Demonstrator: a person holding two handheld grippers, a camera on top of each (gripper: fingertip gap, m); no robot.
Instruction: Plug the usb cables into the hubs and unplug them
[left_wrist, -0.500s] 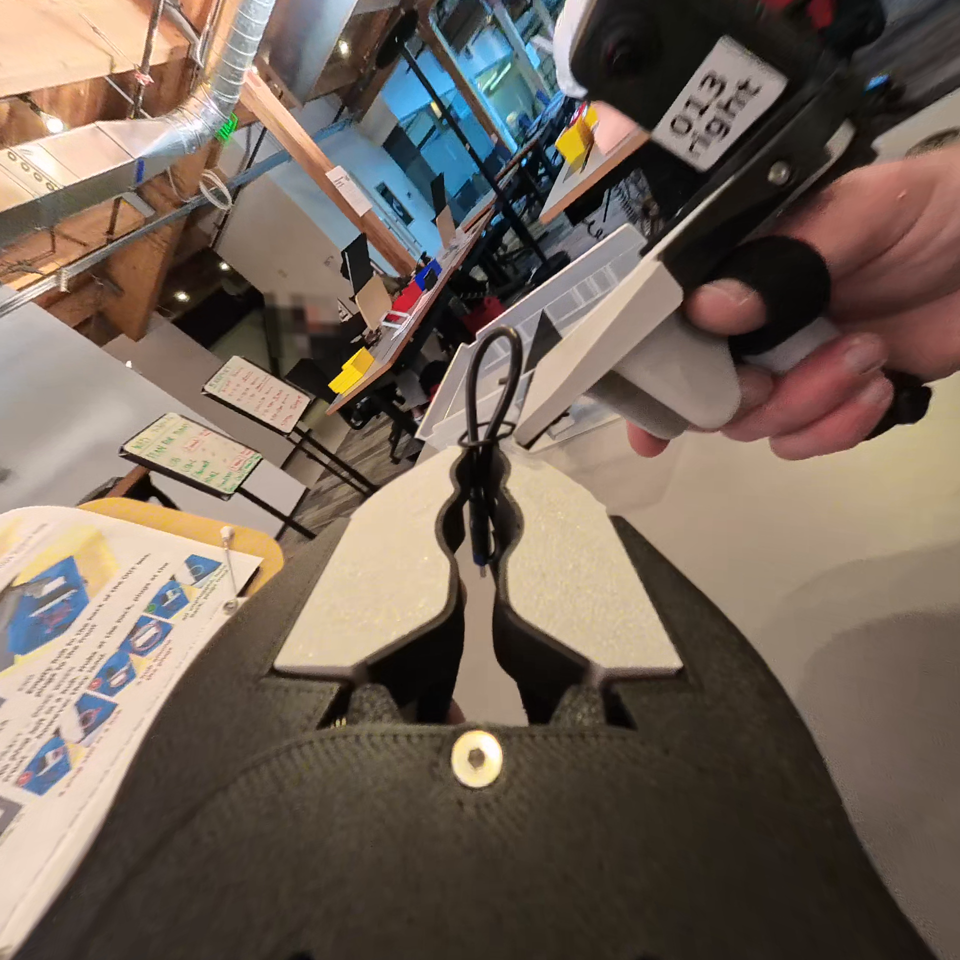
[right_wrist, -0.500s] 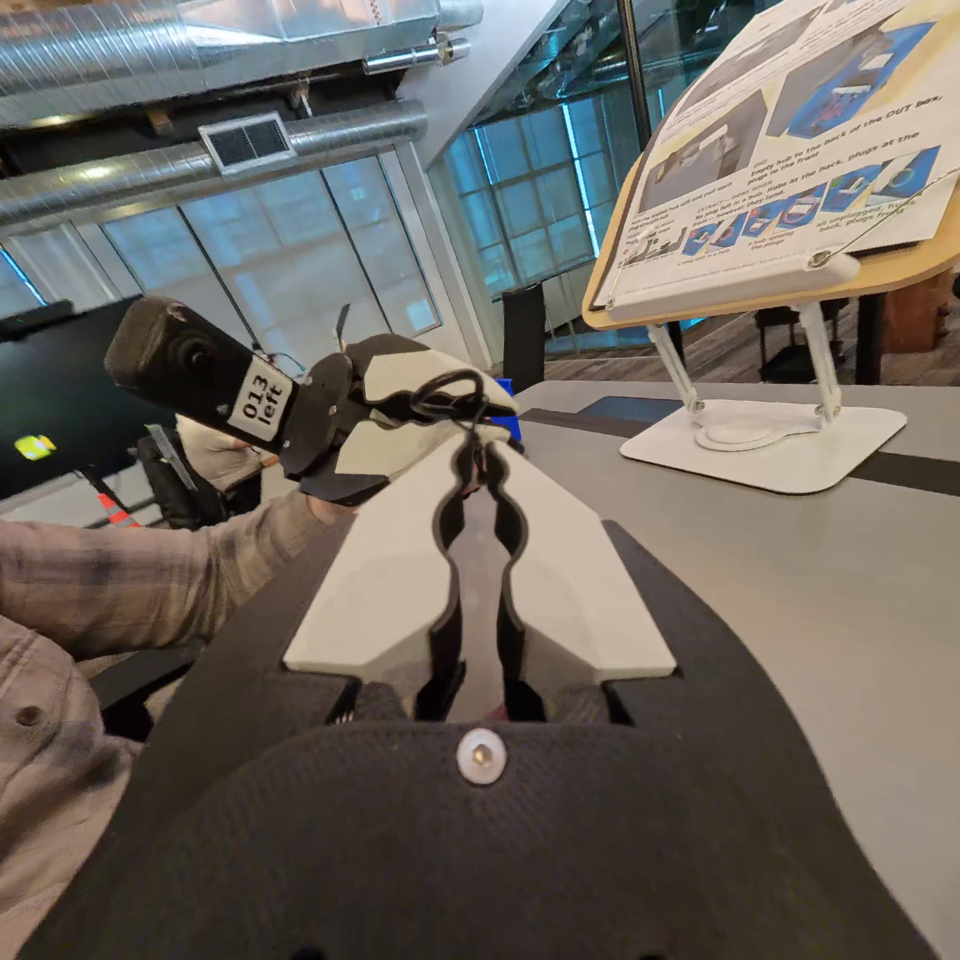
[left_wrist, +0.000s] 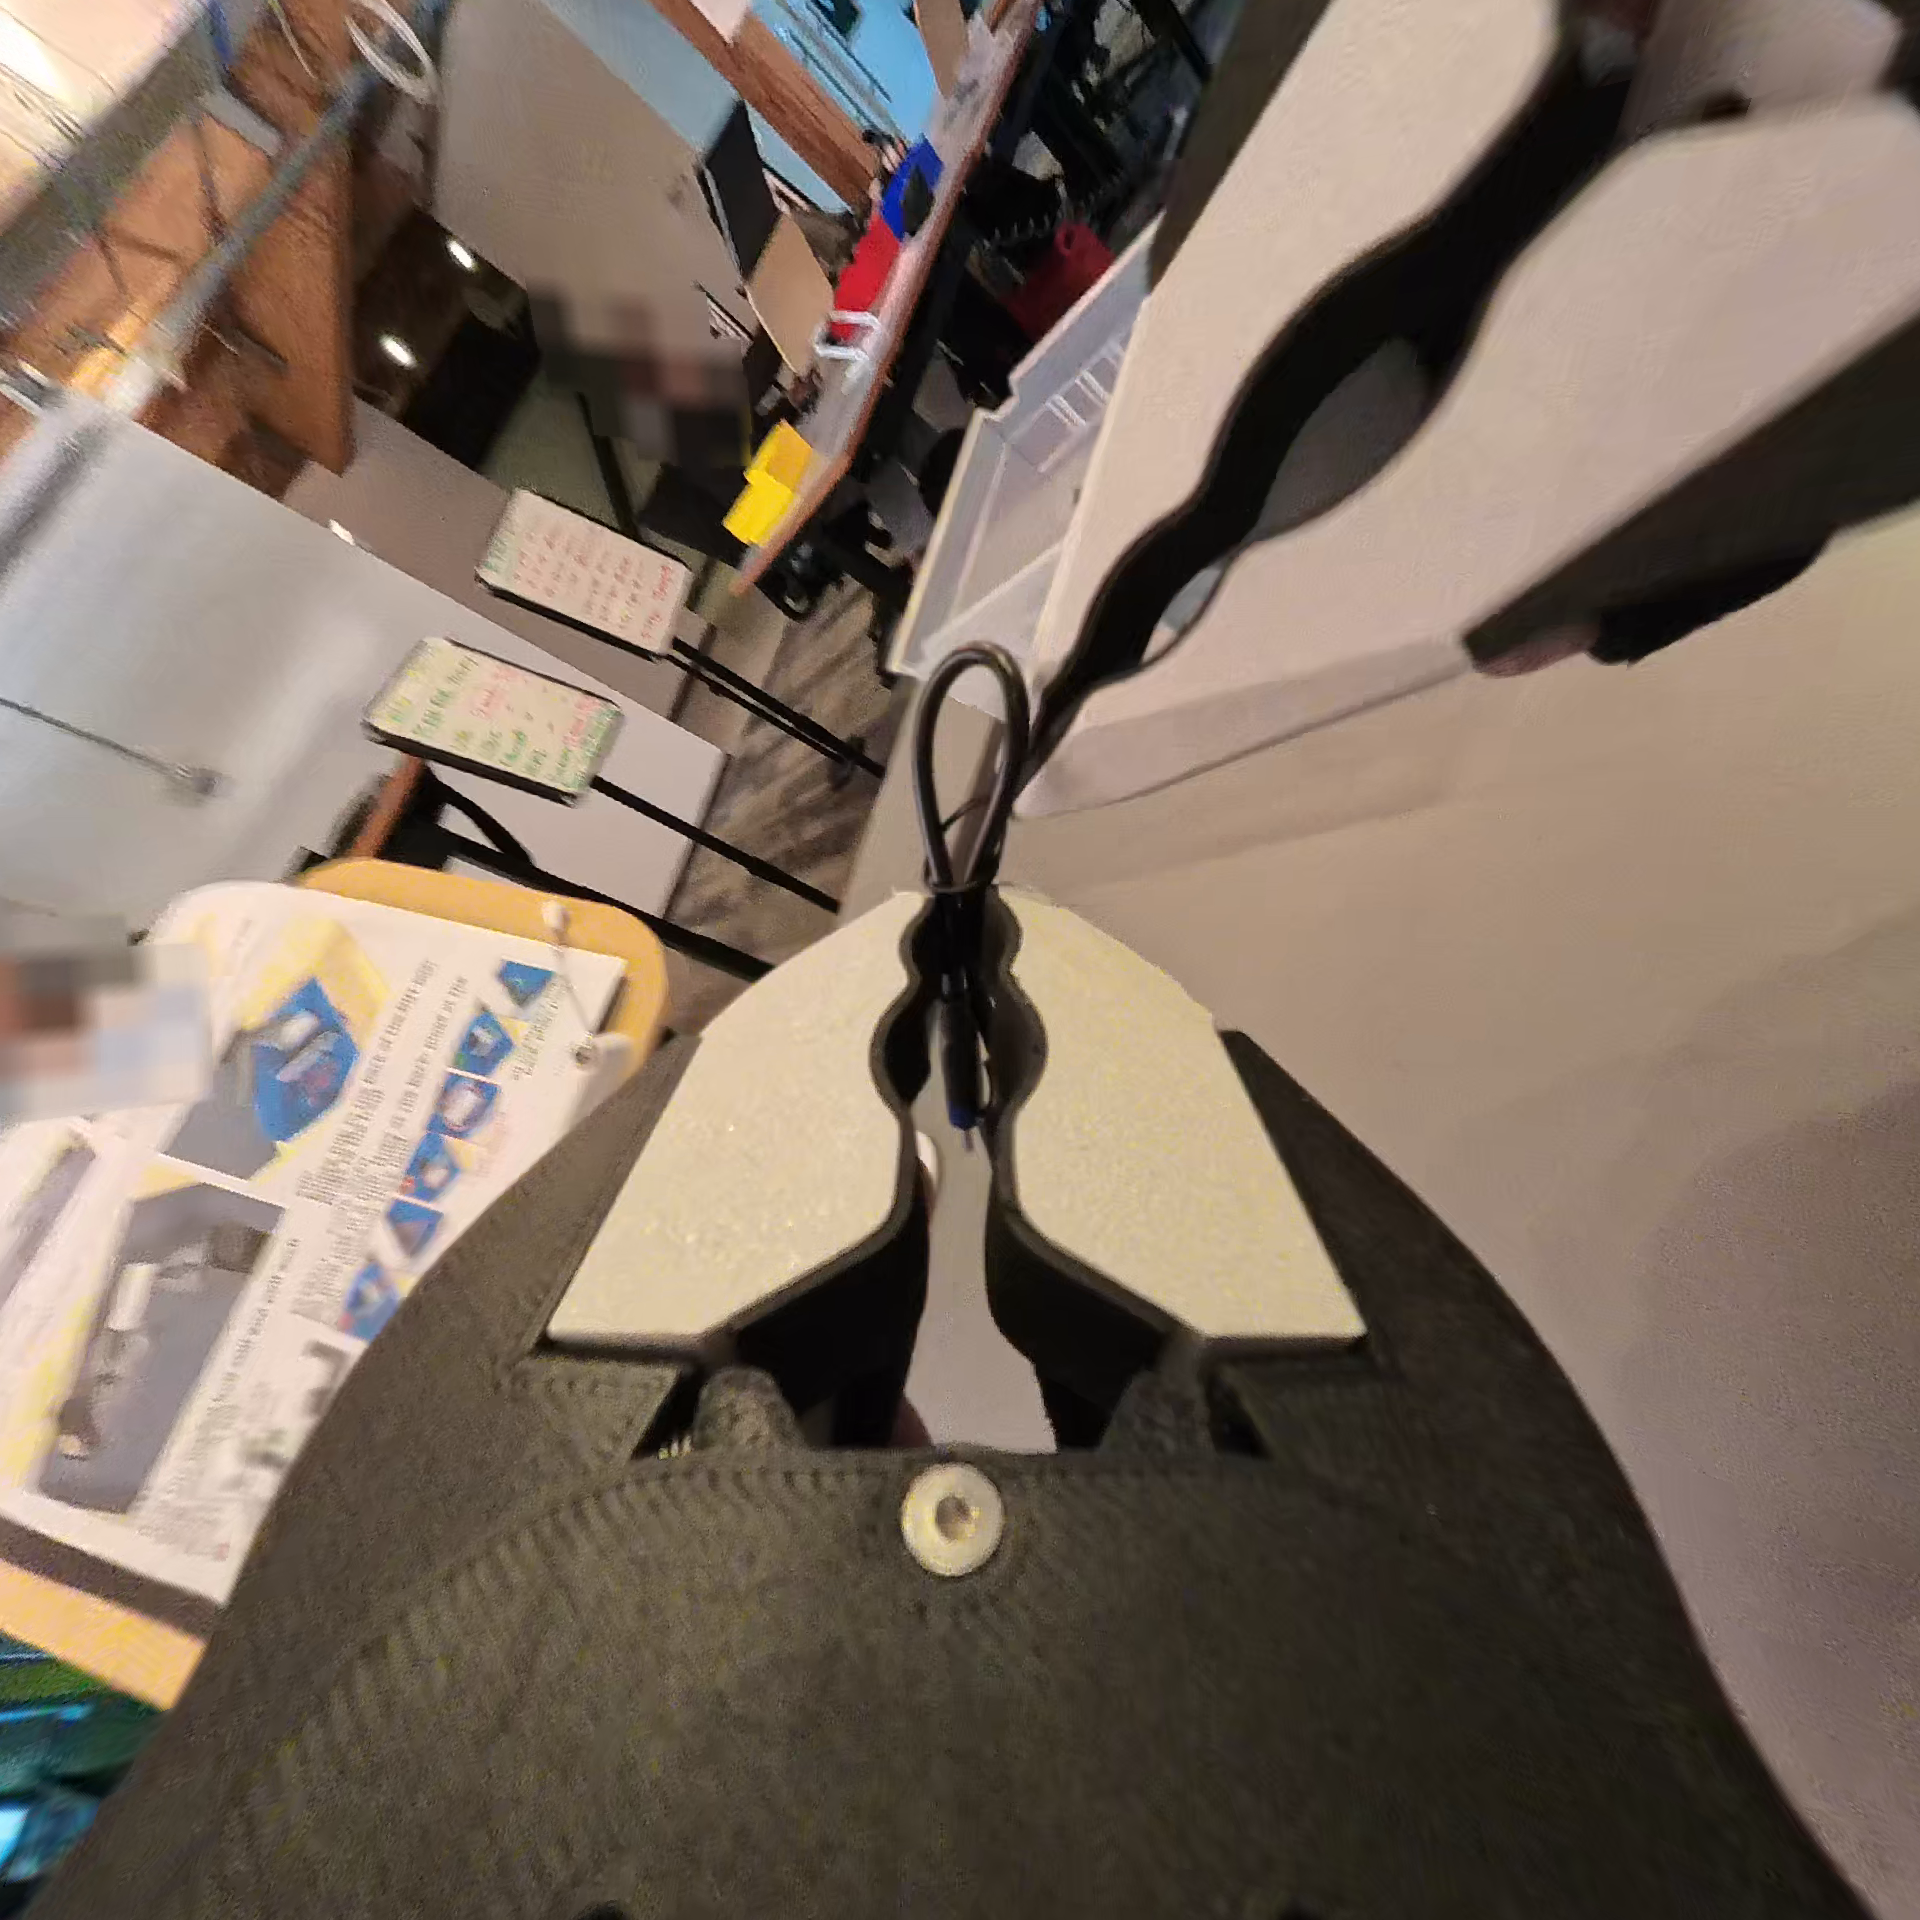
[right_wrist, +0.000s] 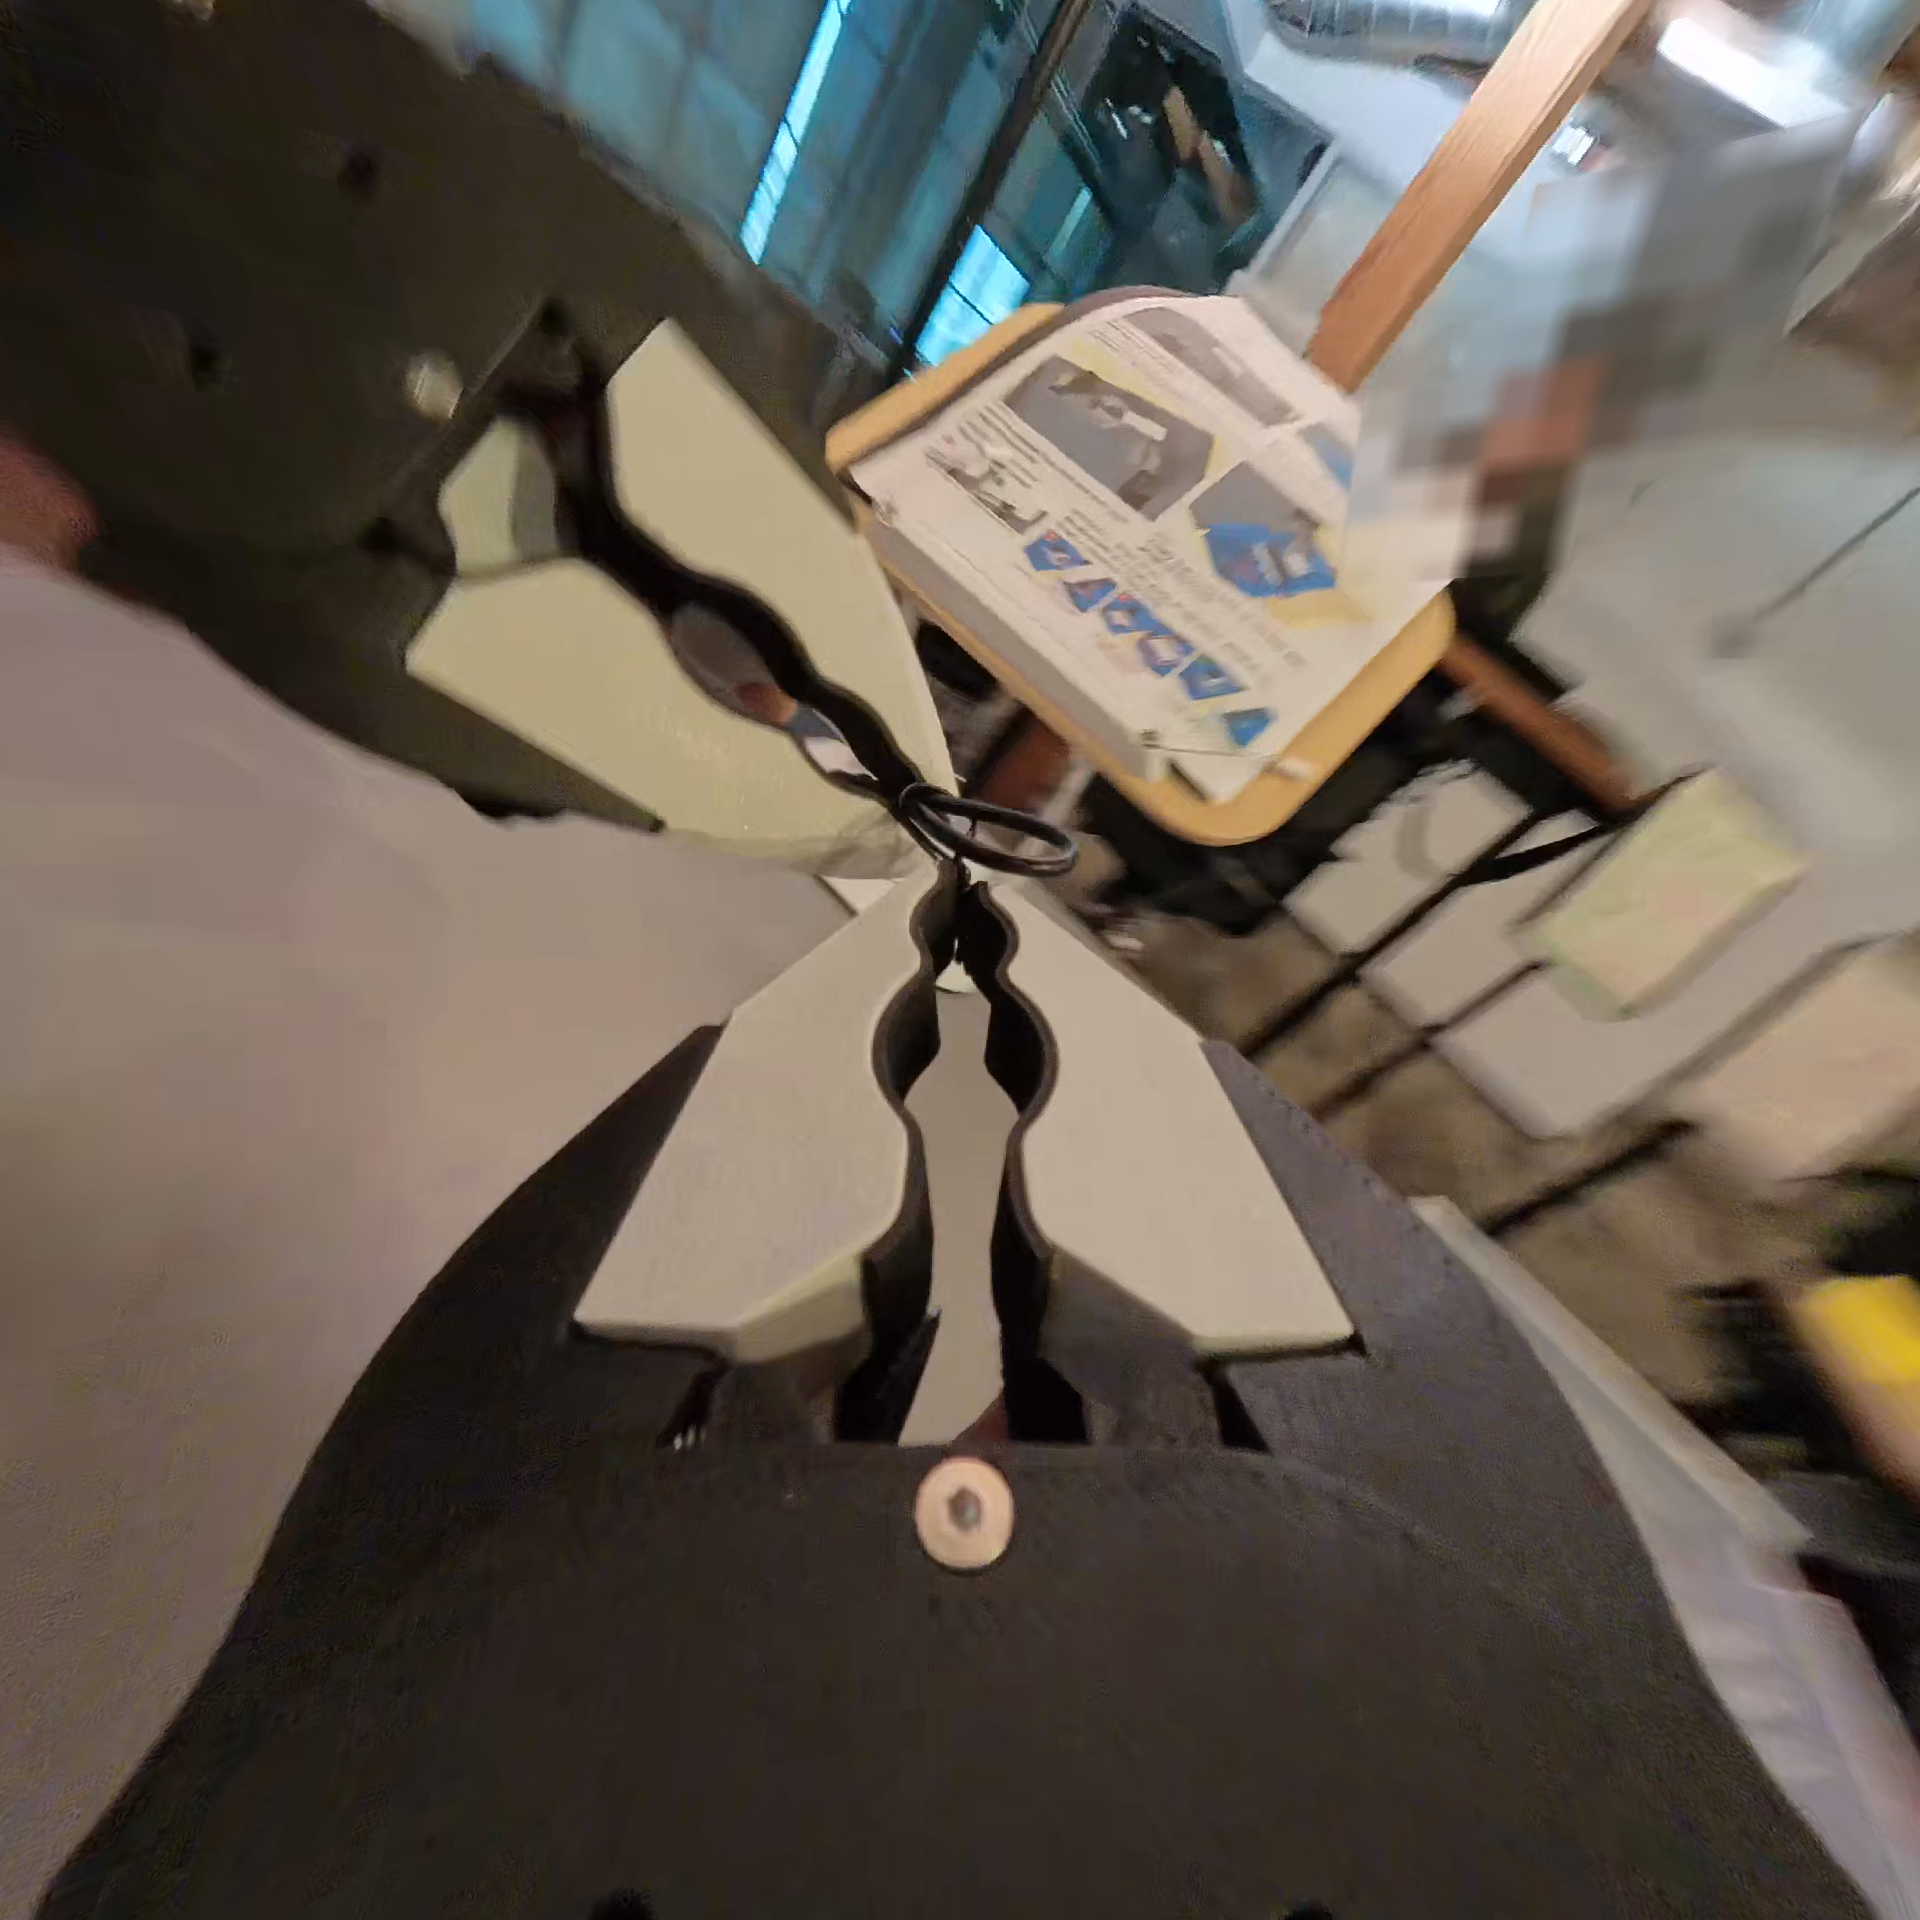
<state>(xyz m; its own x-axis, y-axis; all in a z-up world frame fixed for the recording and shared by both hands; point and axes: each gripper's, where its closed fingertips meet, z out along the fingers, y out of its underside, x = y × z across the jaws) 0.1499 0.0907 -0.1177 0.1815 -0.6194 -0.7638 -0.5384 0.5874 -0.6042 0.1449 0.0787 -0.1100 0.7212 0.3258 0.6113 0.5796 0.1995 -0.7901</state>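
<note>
**A:** So, what does the next move turn on?

**B:** On two sets of fingers meeting tip to tip above the grey table (left_wrist: 1558, 1039). The instruction sheet (right_wrist: 1132, 540) on its stand is well off beyond the tips. I see no hub in either view.

**A:** What is each tool doing?

**B:** The left gripper (left_wrist: 961, 914) is clamped tight on a bundled black usb cable (left_wrist: 958, 956). The right gripper (right_wrist: 958, 914) points at it almost head-on, its fingers narrow and pressed together at the tips. Whether a strand is caught there, I cannot tell.

**A:** How does the cable lie?

**B:** Its long axis runs along the left fingers, down the wavy gap between them. The loop (left_wrist: 977, 655) pokes out past the left tips toward the right tool. From the right wrist view it lies just beyond the right tips, a little to their right.

**A:** And the plug?

**B:** The blue-tipped plug (left_wrist: 961, 1101) sits deep between the left fingers and points back toward the palm, away from the right tool.

**A:** So which hand is nearer?

**B:** The left has the bundle. The right touches or nearly touches the loop end only. My guess is that the bundle must be worked loose before any plugging. The plug faces the wrong way for the right tool to take it directly.
</note>
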